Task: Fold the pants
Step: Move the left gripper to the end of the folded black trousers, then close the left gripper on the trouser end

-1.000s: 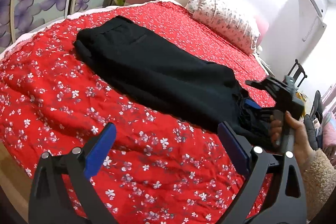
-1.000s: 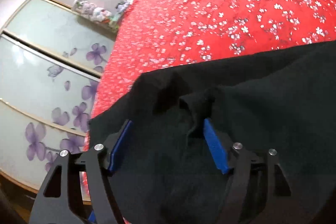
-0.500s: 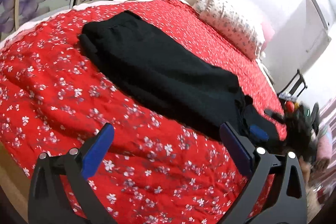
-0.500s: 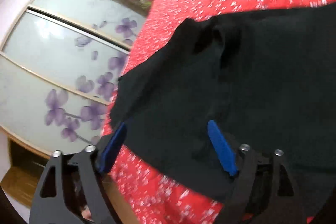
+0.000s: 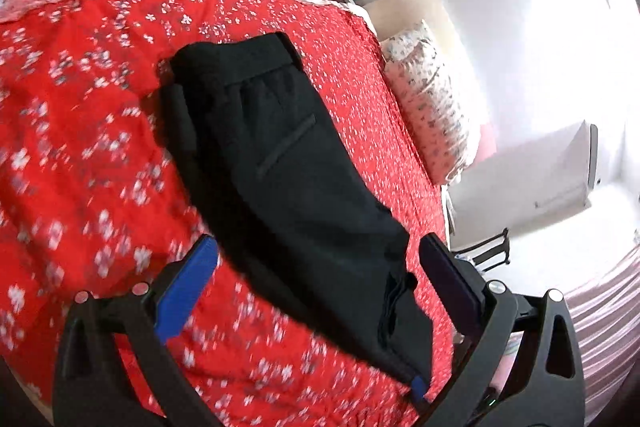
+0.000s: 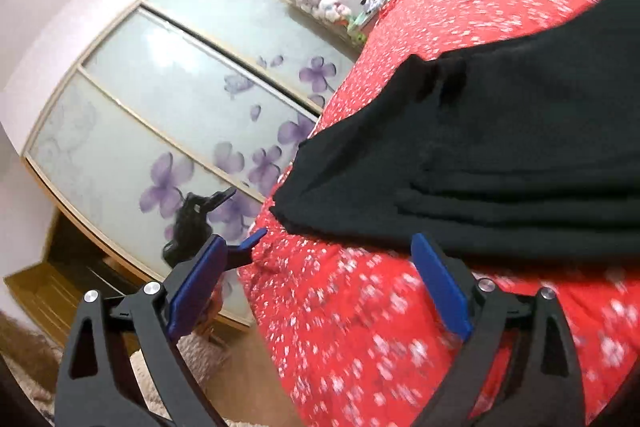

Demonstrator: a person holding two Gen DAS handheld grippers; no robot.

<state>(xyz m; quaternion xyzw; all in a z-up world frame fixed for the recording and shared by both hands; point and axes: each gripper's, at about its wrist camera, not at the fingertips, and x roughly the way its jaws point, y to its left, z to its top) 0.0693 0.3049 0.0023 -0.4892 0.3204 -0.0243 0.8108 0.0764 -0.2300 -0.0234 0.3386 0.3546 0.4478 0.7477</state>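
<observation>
The black pants (image 5: 288, 163) lay folded long across the middle of the red bed (image 5: 80, 147), both claws, left (image 5: 316, 291) and right (image 6: 320, 283), were wide open and empty, the right having just let go, so the shorter folds were probably left.

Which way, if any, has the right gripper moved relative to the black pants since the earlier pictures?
Yes. The right gripper has backed off the pants onto red bedspread, fingers opening, nothing between.

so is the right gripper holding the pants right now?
No. The right gripper stands open over the red bedspread, its blue fingers clear of the black pants.
</observation>
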